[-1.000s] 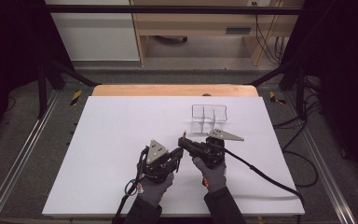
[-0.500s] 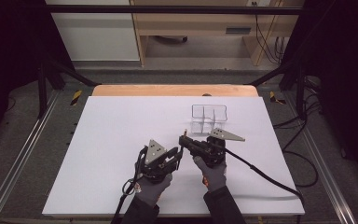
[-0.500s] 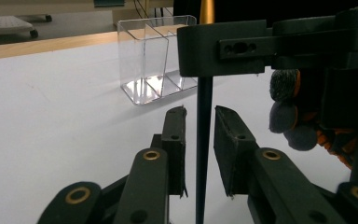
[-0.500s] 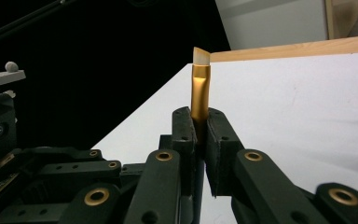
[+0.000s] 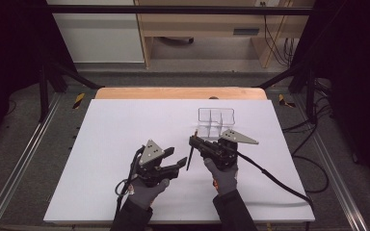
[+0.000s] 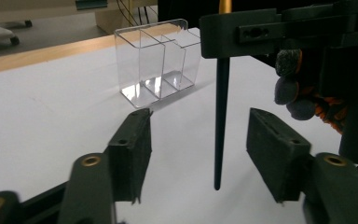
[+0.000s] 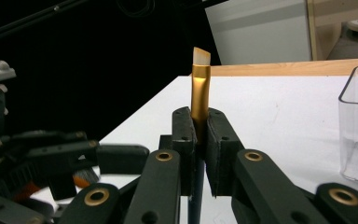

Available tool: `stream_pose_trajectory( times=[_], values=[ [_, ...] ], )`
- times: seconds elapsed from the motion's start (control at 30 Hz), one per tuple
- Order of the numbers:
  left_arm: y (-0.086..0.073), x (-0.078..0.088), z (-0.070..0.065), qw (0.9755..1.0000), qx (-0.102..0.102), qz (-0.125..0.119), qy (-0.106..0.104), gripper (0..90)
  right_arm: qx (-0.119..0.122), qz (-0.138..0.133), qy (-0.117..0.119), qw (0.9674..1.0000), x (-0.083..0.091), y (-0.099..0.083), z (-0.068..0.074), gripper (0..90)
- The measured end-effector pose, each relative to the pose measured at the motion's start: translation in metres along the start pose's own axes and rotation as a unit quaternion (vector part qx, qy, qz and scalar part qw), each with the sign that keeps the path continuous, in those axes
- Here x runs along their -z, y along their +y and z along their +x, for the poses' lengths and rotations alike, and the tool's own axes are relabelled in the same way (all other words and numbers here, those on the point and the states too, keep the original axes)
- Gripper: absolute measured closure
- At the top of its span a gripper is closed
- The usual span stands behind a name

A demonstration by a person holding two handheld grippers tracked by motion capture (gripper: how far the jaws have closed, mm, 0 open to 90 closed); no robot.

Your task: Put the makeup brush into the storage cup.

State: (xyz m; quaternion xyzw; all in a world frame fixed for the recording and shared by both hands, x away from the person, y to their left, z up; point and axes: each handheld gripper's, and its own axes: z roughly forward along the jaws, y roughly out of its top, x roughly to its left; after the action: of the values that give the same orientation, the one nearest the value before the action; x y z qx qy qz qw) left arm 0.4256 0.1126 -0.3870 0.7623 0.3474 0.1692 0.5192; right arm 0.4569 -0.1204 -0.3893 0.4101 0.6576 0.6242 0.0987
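Right gripper view shows our right gripper (image 7: 199, 140) clamped on a brush (image 7: 200, 91), its gold collar and pale bristles standing above the pads. Our left gripper (image 6: 198, 149) has just been opening; its jaws stand apart on either side of the brush's dark handle without touching it. Beyond both, a clear divided box (image 5: 216, 121) sits on the white table (image 5: 120, 125).

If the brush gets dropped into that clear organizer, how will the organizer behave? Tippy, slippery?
The clear organizer looks thin-walled and tall for its narrow base, so probably light and apt to tip or skid on the smooth white table. It stands free, with nothing bracing it. The brush, clamped upright in the right gripper, looks stiff and slim; a gentle vertical drop should barely nudge it.
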Motion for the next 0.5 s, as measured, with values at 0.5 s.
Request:
stream_pose_trajectory(
  times=[0.5],
  values=[
    [-0.006,0.031,0.027,0.9996,-0.018,0.005,0.019,19.3,0.023,-0.011,-0.011,0.9996,0.009,0.009,-0.002,83.5]
  ],
)
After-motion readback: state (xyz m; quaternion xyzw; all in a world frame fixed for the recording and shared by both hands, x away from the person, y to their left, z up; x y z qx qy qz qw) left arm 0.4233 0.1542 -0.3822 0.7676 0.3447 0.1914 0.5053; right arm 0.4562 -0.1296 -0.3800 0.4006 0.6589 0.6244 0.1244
